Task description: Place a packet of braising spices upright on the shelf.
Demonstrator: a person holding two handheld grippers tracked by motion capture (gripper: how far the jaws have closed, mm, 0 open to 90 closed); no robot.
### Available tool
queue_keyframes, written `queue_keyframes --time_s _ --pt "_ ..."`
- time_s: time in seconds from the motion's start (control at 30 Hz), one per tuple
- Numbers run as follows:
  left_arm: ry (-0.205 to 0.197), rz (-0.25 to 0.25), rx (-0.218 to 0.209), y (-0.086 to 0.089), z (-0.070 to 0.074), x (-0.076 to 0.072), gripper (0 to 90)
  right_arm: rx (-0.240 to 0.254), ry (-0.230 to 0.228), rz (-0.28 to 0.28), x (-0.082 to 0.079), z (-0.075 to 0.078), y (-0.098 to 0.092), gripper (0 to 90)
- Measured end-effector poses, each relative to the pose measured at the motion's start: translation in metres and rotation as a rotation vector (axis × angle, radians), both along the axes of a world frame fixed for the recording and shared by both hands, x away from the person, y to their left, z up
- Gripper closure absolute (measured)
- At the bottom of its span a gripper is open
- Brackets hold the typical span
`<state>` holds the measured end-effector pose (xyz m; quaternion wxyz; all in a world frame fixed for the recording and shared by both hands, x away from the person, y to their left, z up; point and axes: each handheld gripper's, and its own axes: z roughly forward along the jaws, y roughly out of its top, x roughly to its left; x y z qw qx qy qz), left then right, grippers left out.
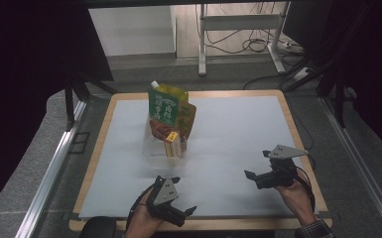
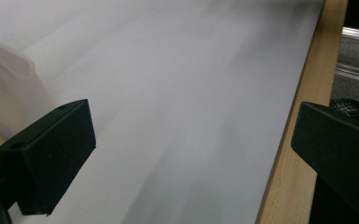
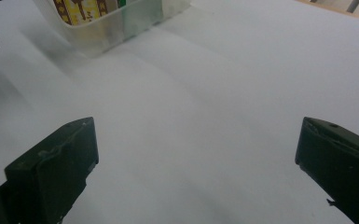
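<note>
A clear plastic bin (image 1: 155,148) stands at the middle of the white sheet. In it stand a green and yellow pouch (image 1: 164,105) with a white cap, an orange pouch (image 1: 187,118) and a small yellow box (image 1: 171,142). My left gripper (image 1: 182,196) is open near the table's front edge, in front of the bin, with nothing between its jaws. In the left gripper view the left gripper (image 2: 191,144) spans bare sheet. My right gripper (image 1: 258,164) is open at the front right, also holding nothing. In the right gripper view the right gripper (image 3: 196,168) faces the bin (image 3: 116,28) and the yellow box (image 3: 81,9).
The white sheet (image 1: 238,129) covers a wooden table (image 1: 95,148) whose edge shows in the left gripper view (image 2: 298,116). Metal rails (image 1: 49,173) run along both sides. A white stand (image 1: 238,22) and cables lie on the floor beyond.
</note>
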<state>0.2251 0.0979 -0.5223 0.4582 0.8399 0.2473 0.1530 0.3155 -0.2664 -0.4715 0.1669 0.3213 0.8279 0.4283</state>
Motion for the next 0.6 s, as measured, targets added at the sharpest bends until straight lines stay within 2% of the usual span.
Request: queue_keyframes --time_s 0.47,0.6 --pt "0.018 0.033 0.023 0.002 -0.002 0.003 0.0 -0.062 0.034 -0.022 -0.011 -0.017 -0.016 0.0" --pt "0.018 0.035 0.022 0.002 -0.002 0.003 0.0 -0.049 0.043 -0.028 -0.008 -0.02 -0.019 0.0"
